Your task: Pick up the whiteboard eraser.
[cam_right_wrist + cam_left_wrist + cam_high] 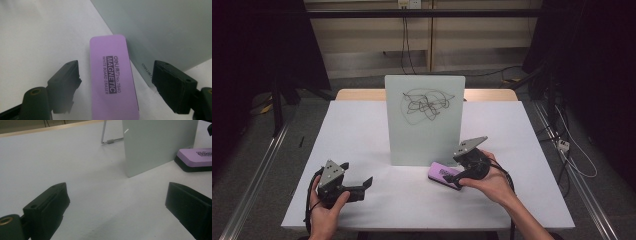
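The right hand-held gripper (115, 82) straddles the eraser (113, 77), jaws apart and not yet touching it. The eraser's long axis runs along the jaws, near the worktop's (362, 130) front edge, beside the board (424, 120). The left hand-held gripper (362, 184) lies well apart, open.

Eraser (113, 77): lilac top, black print, word MAGNETIC in pale letters on black bar; black felt base visible in left gripper view.
Whiteboard (424, 120): pale grey-green face, black tangled scribble in upper half, small dark logo at lower edge, thin silver wire stand behind.
Surface (362, 135): plain white, light wood strip along far edge.
Left gripper (357, 187), right gripper (451, 176): black bodies, black jaws, grey plates on top, brass-coloured inserts near jaw bases.
Floor: grey, black cables trailing.
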`<state>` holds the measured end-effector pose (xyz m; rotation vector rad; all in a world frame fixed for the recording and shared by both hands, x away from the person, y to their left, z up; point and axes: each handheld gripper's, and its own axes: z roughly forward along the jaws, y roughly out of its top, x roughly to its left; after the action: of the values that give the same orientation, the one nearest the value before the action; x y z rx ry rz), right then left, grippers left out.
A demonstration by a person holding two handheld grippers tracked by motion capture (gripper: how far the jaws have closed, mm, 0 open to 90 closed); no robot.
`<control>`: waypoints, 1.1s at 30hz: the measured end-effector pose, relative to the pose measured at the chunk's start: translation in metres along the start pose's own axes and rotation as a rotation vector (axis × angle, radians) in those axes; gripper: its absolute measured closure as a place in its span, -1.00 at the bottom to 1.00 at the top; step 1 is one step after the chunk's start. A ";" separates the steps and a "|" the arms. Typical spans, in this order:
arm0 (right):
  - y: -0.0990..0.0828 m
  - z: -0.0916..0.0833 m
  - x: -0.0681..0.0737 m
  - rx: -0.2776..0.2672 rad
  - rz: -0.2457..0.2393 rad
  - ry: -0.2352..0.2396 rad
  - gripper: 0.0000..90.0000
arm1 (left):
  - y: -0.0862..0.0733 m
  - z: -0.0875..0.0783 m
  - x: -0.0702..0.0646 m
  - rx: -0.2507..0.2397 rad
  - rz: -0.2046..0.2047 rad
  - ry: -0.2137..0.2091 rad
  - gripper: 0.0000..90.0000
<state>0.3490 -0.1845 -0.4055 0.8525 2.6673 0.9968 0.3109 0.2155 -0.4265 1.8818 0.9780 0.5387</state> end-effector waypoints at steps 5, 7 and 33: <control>0.003 0.009 0.001 0.050 -0.042 0.006 -0.41 | 0.000 -0.001 0.000 -0.005 -0.008 0.000 -0.89; 0.005 0.012 0.002 0.071 -0.056 0.009 -0.40 | 0.000 -0.002 0.001 -0.001 -0.002 0.003 -0.89; 0.015 0.032 0.003 0.236 -0.124 0.015 -0.17 | -0.002 0.000 0.002 0.015 -0.015 0.003 -0.90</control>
<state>0.3643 -0.1561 -0.4206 0.7109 2.8499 0.6737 0.3113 0.2180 -0.4285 1.8860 0.9991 0.5268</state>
